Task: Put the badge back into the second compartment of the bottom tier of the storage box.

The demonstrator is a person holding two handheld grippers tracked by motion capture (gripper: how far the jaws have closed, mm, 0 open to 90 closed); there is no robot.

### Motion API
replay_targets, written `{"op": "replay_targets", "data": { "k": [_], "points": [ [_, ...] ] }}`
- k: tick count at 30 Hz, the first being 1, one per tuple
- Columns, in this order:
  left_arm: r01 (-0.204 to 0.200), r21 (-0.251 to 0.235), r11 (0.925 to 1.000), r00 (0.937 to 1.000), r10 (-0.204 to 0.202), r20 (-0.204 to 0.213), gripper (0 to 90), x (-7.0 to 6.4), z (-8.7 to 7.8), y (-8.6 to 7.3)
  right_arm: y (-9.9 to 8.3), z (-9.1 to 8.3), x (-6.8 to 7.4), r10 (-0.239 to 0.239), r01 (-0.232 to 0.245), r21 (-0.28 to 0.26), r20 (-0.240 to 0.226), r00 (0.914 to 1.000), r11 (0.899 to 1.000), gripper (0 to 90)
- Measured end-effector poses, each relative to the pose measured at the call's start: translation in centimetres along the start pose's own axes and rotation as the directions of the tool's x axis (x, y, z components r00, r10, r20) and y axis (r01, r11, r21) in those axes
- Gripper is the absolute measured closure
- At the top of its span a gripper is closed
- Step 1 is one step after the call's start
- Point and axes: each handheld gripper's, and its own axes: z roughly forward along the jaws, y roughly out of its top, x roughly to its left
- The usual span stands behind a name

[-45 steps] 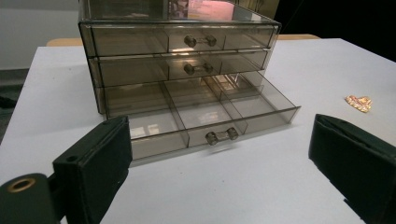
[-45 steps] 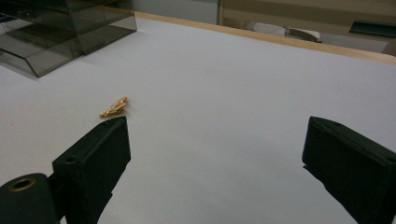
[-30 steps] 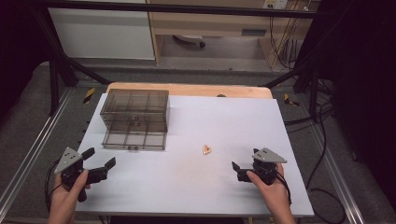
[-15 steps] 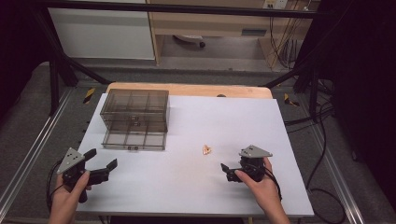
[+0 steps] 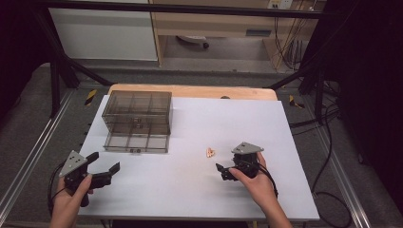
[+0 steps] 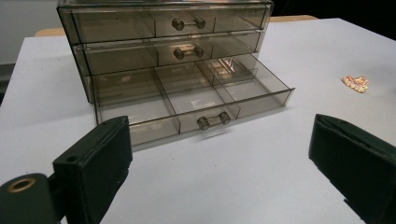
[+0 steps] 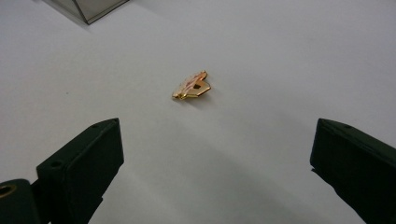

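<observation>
Your right tool (image 5: 223,172) sits with its jaws spread wide, aimed at the small gold trinket (image 5: 210,152) just beyond it on the white surface (image 5: 190,194) — not touching it. Your left tool (image 5: 105,170), also wide open and empty, faces the smoky clear drawer organizer (image 5: 138,121) at far left — its bottom drawer (image 6: 196,100) pulled out.

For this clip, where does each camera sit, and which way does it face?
High view: above the person's side, facing forward and down on the table; both hands, left tool and right tool show.
Left gripper view: rides the left tool, facing the drawer organizer; open jaws show.
Right gripper view: rides the right tool, facing the gold trinket; open jaws show.
All three share the trinket.
</observation>
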Motion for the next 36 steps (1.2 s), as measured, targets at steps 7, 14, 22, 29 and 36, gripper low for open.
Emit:
{"op": "replay_targets", "data": {
  "k": [7, 14, 22, 29, 36],
  "points": [
    [-0.004, 0.002, 1.0, 1.0, 0.004, 0.001, 6.1, 0.0, 0.0, 0.0, 0.9, 0.8, 0.3, -0.018, 0.018, 0.008, -0.011, 0.9998, 1.0, 3.1],
    [-0.006, 0.006, 1.0, 1.0, 0.006, 0.004, 6.1, -0.2, 0.0, 0.0, 1.7, 1.5, 0.3, -0.013, 0.013, 0.01, -0.015, 0.9998, 1.0, 3.2],
    [-0.013, 0.008, 0.9999, 0.9999, 0.013, 0.003, 6.1, -0.2, 0.1, 0.0, 3.0, 2.0, 0.1, 0.006, -0.006, -0.006, -0.032, 0.9995, 1.0, 2.9],
    [-0.015, 0.01, 0.9998, 0.9999, 0.015, 0.002, 6.1, -0.3, 0.1, 0.0, 4.0, 2.4, 0.2, -0.006, 0.006, -0.013, -0.025, 0.9997, 1.0, 3.1],
    [-0.017, 0.015, 0.9997, 0.9998, 0.017, 0.004, 6.0, -0.3, 0.1, -0.1, 4.6, 2.9, 0.3, -0.001, 0.0, -0.033, -0.023, 0.9997, 0.999, 3.3]
  ]
}}
